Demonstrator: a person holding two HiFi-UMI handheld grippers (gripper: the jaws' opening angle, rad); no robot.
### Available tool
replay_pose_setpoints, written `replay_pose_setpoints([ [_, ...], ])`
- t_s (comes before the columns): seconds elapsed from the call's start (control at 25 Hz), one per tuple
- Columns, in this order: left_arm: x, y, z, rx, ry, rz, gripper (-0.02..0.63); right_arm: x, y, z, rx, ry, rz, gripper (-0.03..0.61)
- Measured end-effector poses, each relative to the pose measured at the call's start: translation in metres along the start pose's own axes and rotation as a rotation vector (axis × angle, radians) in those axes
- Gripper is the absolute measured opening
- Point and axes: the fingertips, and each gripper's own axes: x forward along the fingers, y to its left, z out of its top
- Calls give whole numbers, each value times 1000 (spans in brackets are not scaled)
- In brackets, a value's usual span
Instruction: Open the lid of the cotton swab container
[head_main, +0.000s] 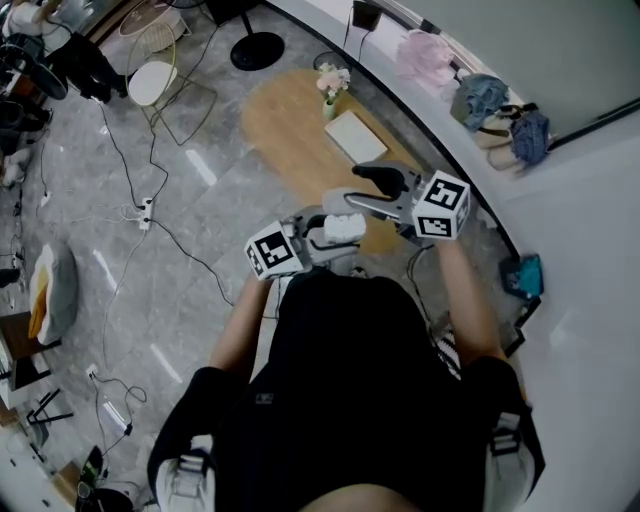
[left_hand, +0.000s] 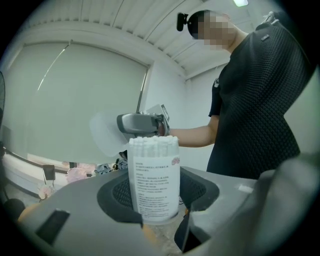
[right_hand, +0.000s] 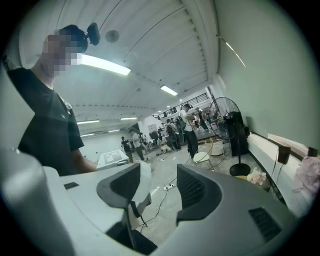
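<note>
Two claws are in use, with one container, one lid and a dense bundle of swabs. The left claw is clamped on the container. Its two dark pads press the lower sides of the cylinder, which stands upright between them with a printed label facing the camera. The container's top is uncovered, and the swabs fill it to the brim with their white tips level and tightly packed.

Just beyond the container's top, the right claw reaches across at about the height of the swab tips. Its jaws stand apart. The single translucent lid lies against the inner face of the pad on the camera's left. A clear gap separates the lid from the other jaw, and floor shows through that gap. From the left claw's side, the lid appears as a pale disc at the right claw's tip, beside the container and off it.

Past the right claw's gap, well away, are one white chair, one standing fan and a group of several people. In the head view, one oval wooden table lies beyond both claws. It carries one vase of flowers and one white sheet.
</note>
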Motion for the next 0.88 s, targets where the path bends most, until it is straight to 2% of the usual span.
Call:
replay_pose_setpoints([
  [0.4, -30, 15, -2, 41, 21, -52, 201, 33, -24, -13, 90, -14, -66, 222],
  [0.6, -40, 27, -10, -2, 14, -69, 201, 42, -29, -6, 87, -30, -76, 219],
  [0.76, -48, 40, -9, -49, -21, -78, 201, 43, -25, 6, 71, -43, -75, 220],
  [0.88, -56, 49, -11, -46, -8, -84, 201, 39, -22, 17, 57, -81, -97, 219],
])
